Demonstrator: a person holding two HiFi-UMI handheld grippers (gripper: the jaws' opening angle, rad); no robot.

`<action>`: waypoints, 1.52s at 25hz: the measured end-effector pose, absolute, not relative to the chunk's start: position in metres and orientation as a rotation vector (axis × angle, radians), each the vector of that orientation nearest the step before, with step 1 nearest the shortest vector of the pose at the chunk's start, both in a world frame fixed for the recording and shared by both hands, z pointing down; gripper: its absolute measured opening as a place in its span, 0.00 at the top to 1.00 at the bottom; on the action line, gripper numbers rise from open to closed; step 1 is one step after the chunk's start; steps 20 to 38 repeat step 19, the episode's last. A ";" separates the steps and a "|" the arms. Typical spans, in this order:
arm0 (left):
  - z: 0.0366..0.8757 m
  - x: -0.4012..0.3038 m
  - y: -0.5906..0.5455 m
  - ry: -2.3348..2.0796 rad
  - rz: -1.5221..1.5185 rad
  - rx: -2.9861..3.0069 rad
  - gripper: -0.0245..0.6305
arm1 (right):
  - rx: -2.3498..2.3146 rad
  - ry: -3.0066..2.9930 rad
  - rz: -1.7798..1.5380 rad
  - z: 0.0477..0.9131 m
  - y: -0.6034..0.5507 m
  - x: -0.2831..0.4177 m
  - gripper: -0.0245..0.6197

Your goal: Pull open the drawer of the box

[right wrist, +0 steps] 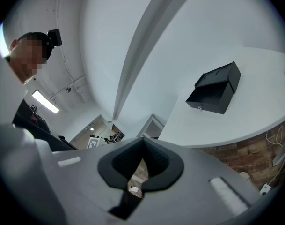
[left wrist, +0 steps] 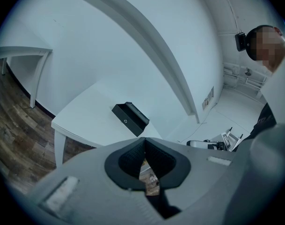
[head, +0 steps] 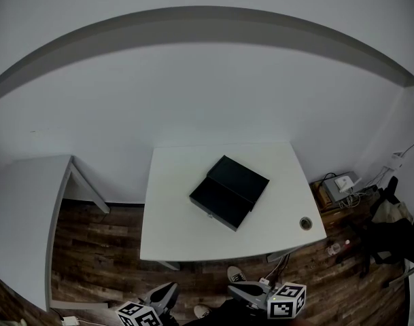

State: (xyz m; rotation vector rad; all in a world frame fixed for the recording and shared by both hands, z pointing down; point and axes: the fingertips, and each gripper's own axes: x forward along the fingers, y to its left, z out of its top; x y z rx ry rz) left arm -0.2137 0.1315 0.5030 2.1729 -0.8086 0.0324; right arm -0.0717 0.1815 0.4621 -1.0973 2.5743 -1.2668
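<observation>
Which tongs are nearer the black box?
Right. Both hang short of the table's near edge: right tongs nearly in line with the black box, left tongs off to its left.

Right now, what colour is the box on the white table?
Black all over. The box shows best in the head view.

The left tongs (head: 171, 289) and right tongs (head: 234, 290) have grey moulded shells, black ribbed pads (left wrist: 131, 157) and a cube (head: 287, 301) of black-and-white square markers. The person wears pale shoes (head: 236, 274).
</observation>
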 end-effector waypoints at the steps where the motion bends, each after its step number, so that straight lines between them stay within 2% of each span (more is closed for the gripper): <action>1: 0.503 -0.214 0.132 -0.808 0.029 2.172 0.96 | -1.096 2.576 -1.267 0.462 0.182 -0.072 0.95; 38: 0.504 -0.216 0.123 -0.820 0.015 2.147 0.96 | -1.093 2.571 -1.267 0.462 0.179 -0.070 0.96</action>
